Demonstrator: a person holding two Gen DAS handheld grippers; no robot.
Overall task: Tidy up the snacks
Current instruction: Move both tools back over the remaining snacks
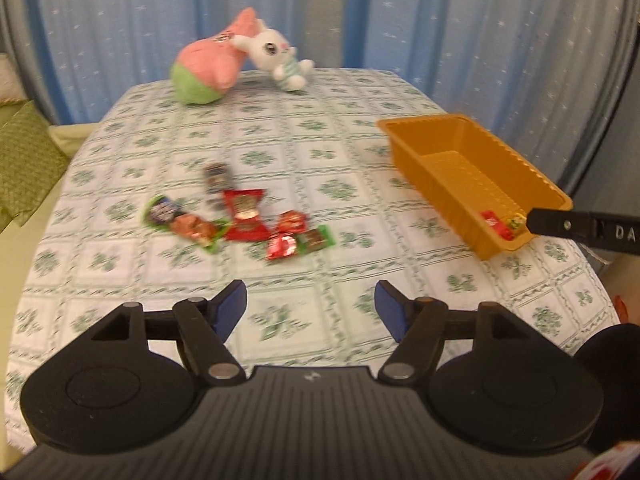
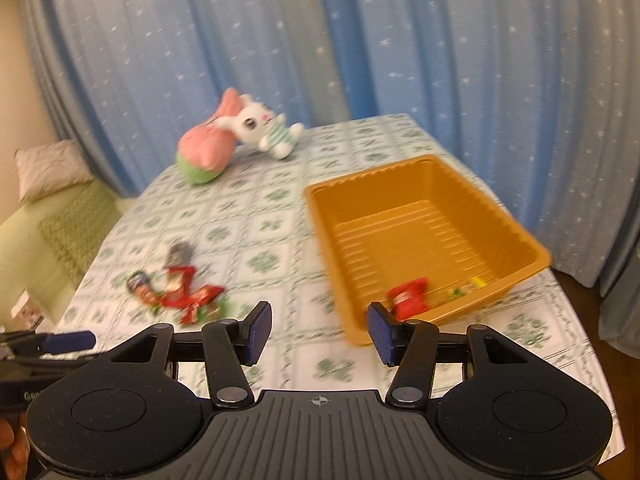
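Several wrapped snacks lie in a loose pile (image 1: 244, 216) on the green-patterned tablecloth (image 1: 280, 152); the pile also shows blurred in the right wrist view (image 2: 176, 288). An orange plastic tray (image 1: 472, 176) stands at the right; it also shows in the right wrist view (image 2: 424, 240). It holds a red snack (image 2: 408, 296) and a small yellow one (image 2: 478, 282) at its near end. My left gripper (image 1: 311, 308) is open and empty, short of the pile. My right gripper (image 2: 319, 334) is open and empty by the tray's near left corner.
A pink-and-green plush (image 1: 208, 64) and a white bunny plush (image 1: 280, 56) lie at the table's far edge. Blue starred curtains (image 1: 440, 20) hang behind. A green couch with a cushion (image 1: 24, 160) stands at the left. The right gripper's finger (image 1: 580, 228) reaches the tray's near corner.
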